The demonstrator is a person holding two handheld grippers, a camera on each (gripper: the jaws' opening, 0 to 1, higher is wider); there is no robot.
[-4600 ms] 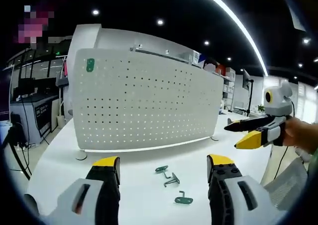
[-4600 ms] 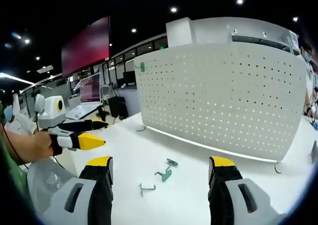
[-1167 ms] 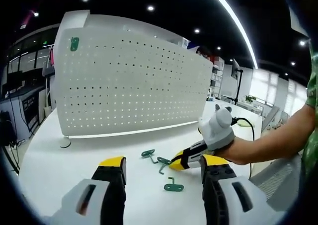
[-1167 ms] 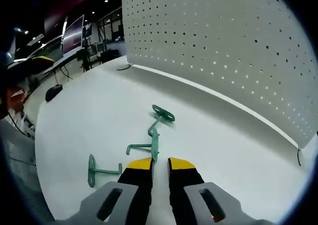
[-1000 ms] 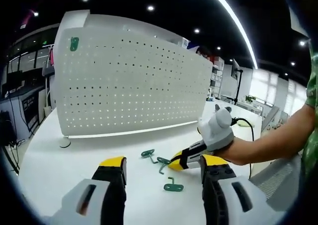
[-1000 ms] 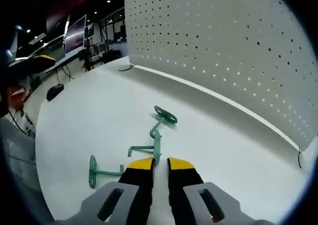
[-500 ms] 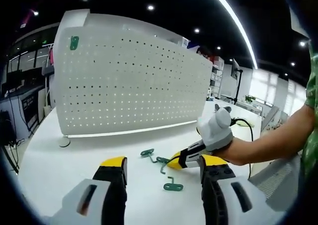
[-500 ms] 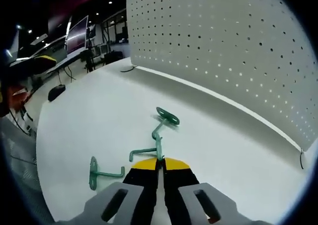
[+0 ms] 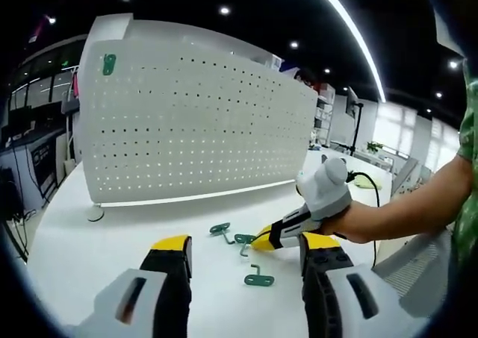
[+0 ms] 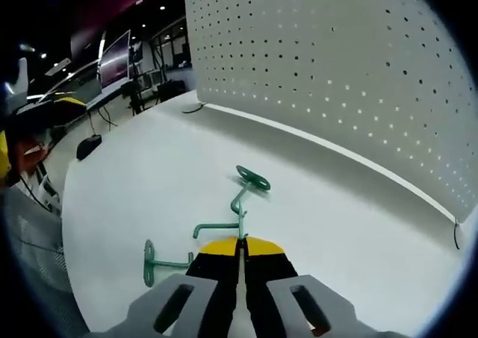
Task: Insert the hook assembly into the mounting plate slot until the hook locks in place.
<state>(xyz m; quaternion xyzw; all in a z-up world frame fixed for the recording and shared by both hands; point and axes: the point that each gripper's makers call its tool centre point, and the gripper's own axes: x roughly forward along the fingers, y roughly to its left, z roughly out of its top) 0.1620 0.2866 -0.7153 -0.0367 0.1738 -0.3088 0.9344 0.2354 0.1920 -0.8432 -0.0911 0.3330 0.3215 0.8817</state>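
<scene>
The white pegboard mounting plate (image 9: 194, 121) stands upright across the table, with one green hook (image 9: 110, 63) fixed near its top left corner. Three loose green hooks lie on the white table in front of it. My right gripper (image 10: 240, 245) is shut on the middle hook (image 10: 237, 217), low over the table. A second hook (image 10: 254, 178) lies just beyond it, and a third hook (image 10: 166, 263) to the near left. In the left gripper view the right gripper (image 9: 260, 241) pinches that middle hook (image 9: 242, 241). My left gripper (image 9: 243, 242) hovers open and holds nothing.
The pegboard (image 10: 336, 77) rests on small feet (image 9: 95, 213) at its ends. A person's arm (image 9: 403, 215) reaches in from the right. Desks and monitors (image 10: 112, 54) stand beyond the table's left edge. Bare tabletop (image 9: 89, 256) spreads around the hooks.
The right gripper's jaws went from a narrow gap to shut on the middle hook. The left gripper stayed open and nearly still.
</scene>
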